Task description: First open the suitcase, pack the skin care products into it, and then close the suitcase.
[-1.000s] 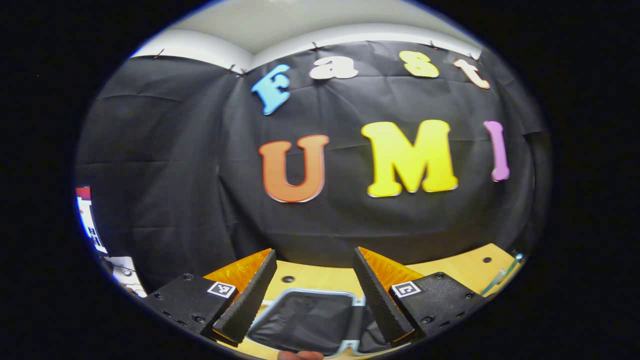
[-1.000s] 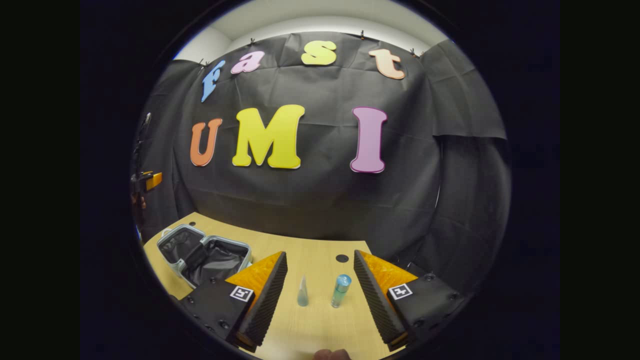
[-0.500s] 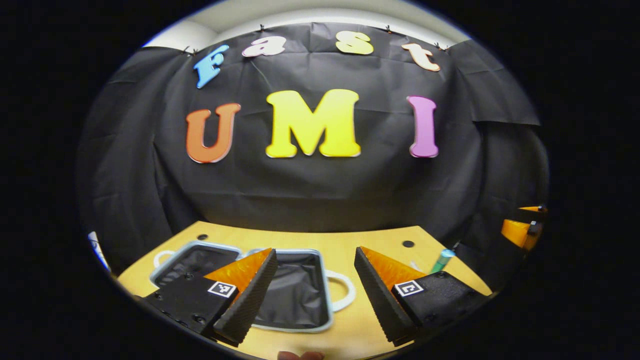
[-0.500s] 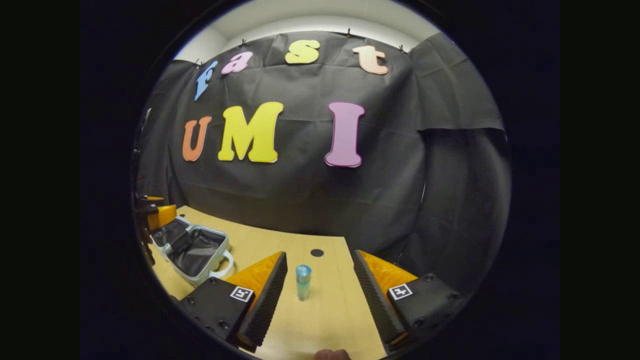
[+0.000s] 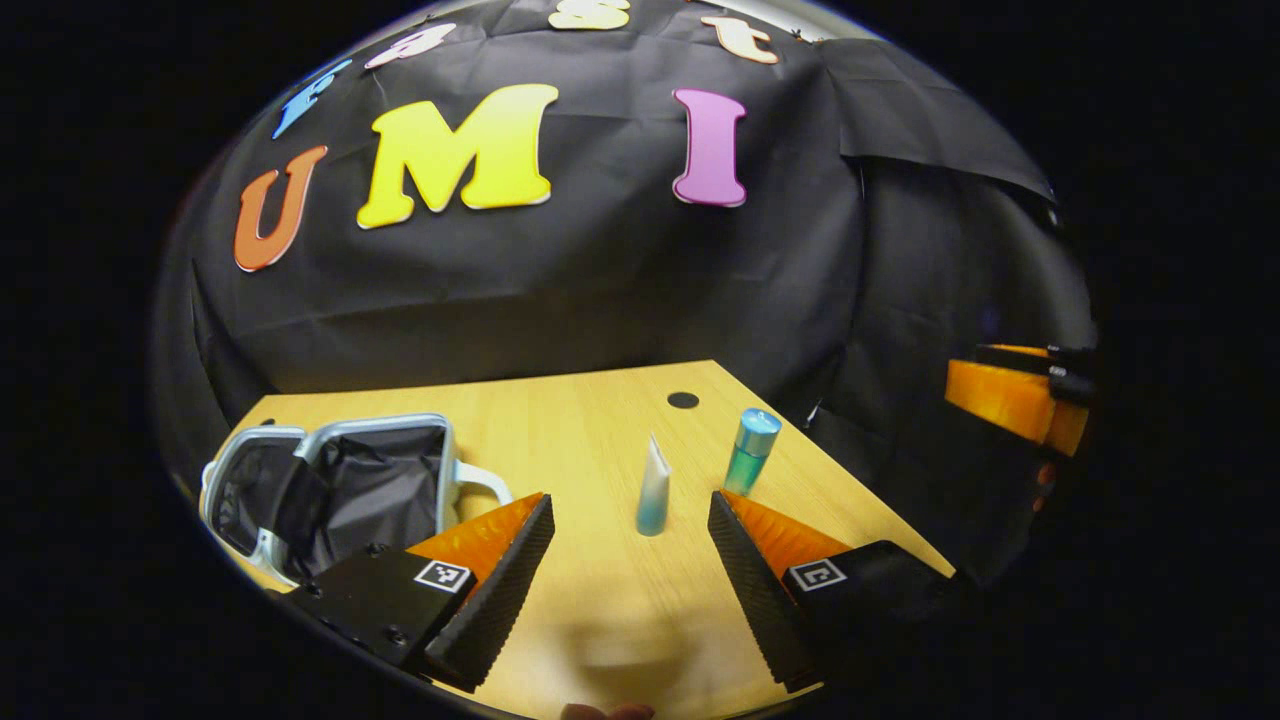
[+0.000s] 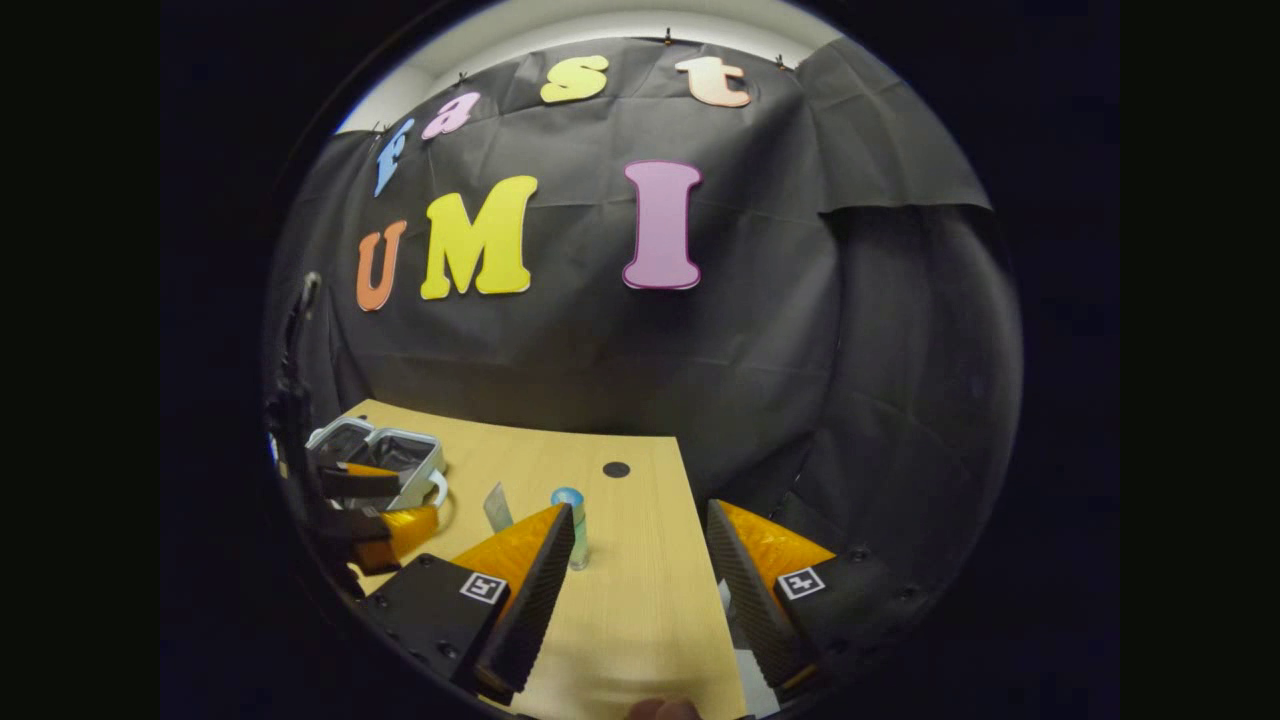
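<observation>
Suitcase (image 5: 330,485) open, left gripper (image 5: 630,560) agape

— In the left gripper view we see bare table (image 5: 600,610) lower centre; what blocks us ahead?

— The tube (image 5: 652,488) and bottle (image 5: 750,452) stand upright, centre right, slightly apart. The open suitcase (image 5: 330,480) takes the lower left.

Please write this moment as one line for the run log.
suitcase: open, on table | tube, bottle: upright, unpacked | left gripper: open, facing tube | right gripper: open
</observation>
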`<state>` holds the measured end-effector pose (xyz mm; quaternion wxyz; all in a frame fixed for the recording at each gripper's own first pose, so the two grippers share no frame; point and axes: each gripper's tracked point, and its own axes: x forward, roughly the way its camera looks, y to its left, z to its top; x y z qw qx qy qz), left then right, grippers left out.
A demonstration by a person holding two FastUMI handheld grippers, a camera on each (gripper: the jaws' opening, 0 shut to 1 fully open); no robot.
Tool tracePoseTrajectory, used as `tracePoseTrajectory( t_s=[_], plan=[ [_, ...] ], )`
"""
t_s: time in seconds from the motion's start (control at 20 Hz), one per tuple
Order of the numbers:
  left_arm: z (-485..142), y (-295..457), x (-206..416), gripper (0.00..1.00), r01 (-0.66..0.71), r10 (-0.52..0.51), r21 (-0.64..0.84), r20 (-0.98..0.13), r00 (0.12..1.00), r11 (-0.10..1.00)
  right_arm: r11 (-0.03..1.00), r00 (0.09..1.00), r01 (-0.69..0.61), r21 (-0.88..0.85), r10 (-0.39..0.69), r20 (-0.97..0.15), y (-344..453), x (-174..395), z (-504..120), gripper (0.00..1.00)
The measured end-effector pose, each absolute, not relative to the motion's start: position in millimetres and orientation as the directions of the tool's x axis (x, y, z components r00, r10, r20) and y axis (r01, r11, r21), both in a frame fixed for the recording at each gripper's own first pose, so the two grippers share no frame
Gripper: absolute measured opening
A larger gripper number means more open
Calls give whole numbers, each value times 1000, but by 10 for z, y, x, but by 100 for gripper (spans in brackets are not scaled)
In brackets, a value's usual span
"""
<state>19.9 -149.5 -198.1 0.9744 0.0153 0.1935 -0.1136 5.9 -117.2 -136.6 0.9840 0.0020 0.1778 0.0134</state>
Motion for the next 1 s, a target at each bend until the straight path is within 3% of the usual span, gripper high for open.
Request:
tracePoseTrajectory(
  t_s=[0.35, 0.75, 0.8, 0.95, 1.0],
  plan=[
    [-2743, -1809, 742, 99, 236, -240, -65, -440, 865, 970, 1000, 906, 8, 9, -4, -423, -1516, -39, -1478, 79],
    [-3132, -1845, 1166, 96, 248, -245, -58, -477, 844, 967, 1000, 883, 20, -4, -20, -469, -1614, -78, -1592, 80],
    [-3144, -1860, 1182, 94, 257, -254, -60, -477, 841, 964, 1000, 884, 20, -2, -19, -467, -1604, -73, -1587, 80],
    [-3252, -1842, 1202, 65, 253, -239, -44, -513, 825, 967, 1000, 887, 11, -10, -14, -462, -1556, -45, -1576, 80],
    [-3245, -1845, 1226, 62, 252, -237, -41, -510, 827, 967, 1000, 886, 12, -7, -14, -464, -1563, -45, -1574, 80]
  ],
)
